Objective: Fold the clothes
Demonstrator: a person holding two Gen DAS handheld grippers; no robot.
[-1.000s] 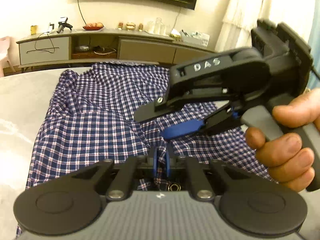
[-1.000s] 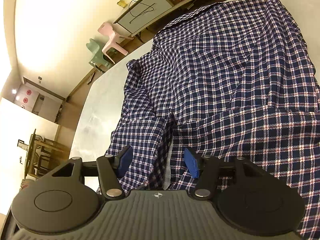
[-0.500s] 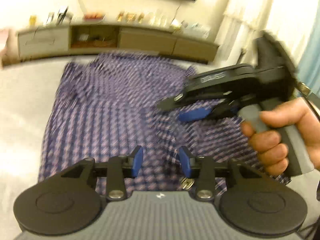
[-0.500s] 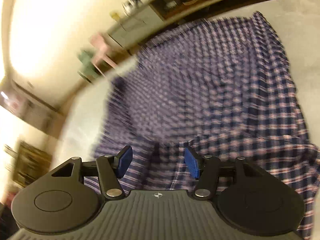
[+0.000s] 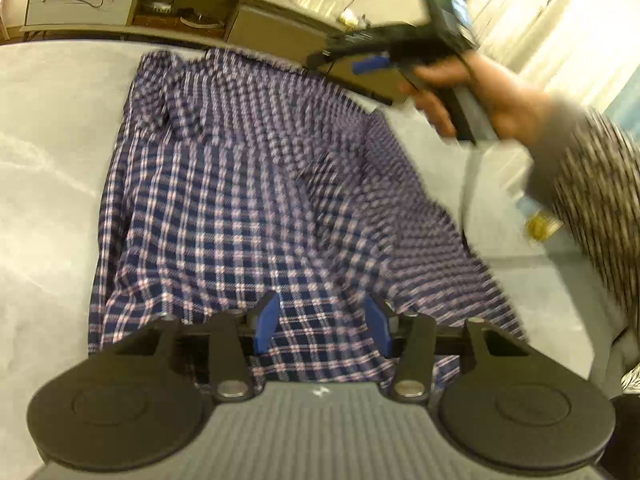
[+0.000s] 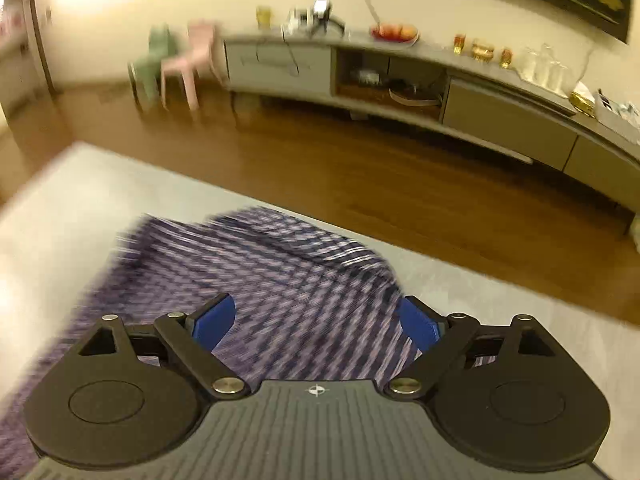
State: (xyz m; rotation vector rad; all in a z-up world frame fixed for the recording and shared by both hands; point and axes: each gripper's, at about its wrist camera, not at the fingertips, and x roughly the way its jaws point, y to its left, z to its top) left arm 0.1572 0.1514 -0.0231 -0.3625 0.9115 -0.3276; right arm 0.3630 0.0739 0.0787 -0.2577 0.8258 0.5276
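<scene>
A navy, white and pink checked shirt [image 5: 240,208] lies spread on a pale grey table [image 5: 44,184]. My left gripper [image 5: 322,322] hovers over its near hem, its blue pads apart and still opening, gripping nothing. In the left wrist view my right gripper [image 5: 352,62] is lifted above the shirt's far right corner, held by a hand [image 5: 480,92] in a striped sleeve. In its own view the right gripper [image 6: 316,322] is opening wide over the blurred shirt [image 6: 280,280], with nothing pinched between the pads.
A long grey sideboard [image 6: 440,92] with a fruit plate [image 6: 394,34] and jars runs along the far wall. Wooden floor [image 6: 360,184] lies beyond the table's far edge. Pink and green chairs [image 6: 180,64] stand at the left.
The left gripper went from shut on the shirt's cloth to open and drew back. The right gripper let go, widened, rose and swung toward the far side of the shirt.
</scene>
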